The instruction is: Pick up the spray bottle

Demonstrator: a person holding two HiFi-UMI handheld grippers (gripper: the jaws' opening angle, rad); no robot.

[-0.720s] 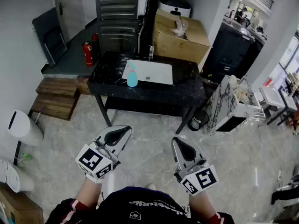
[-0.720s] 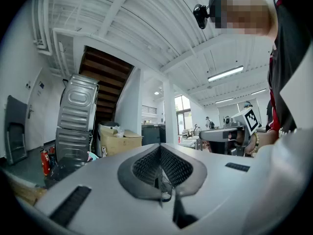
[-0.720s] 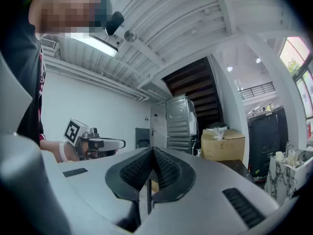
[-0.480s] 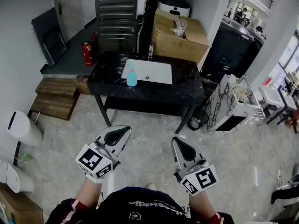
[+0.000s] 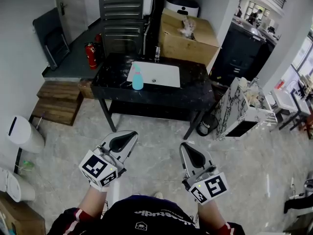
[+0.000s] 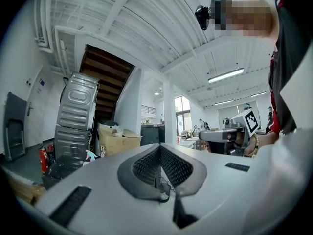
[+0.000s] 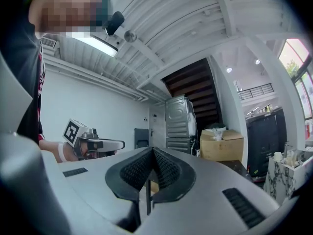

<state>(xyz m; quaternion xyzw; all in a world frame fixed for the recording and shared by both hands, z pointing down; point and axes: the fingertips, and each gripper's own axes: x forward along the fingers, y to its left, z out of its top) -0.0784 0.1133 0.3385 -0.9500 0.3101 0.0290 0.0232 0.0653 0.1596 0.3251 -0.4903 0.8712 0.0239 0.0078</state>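
Note:
The spray bottle (image 5: 138,78), teal with a pink trigger, stands upright on the black table (image 5: 112,89) at the left edge of the white sink (image 5: 164,76). In the left gripper view the bottle (image 6: 90,155) shows small and far off. Both grippers hang over the floor well short of the table, held level. My left gripper (image 5: 126,138) is shut with nothing in it, its ribbed pads meeting (image 6: 160,151). My right gripper (image 5: 188,151) is shut and empty too, its pads together (image 7: 152,153).
A cardboard box (image 5: 190,35) and a tall metal appliance (image 5: 122,13) stand behind the table. A red fire extinguisher (image 5: 91,55) and wooden steps (image 5: 56,102) are at its left, a white bin (image 5: 24,133) further left, a marble-patterned cabinet (image 5: 239,109) at right.

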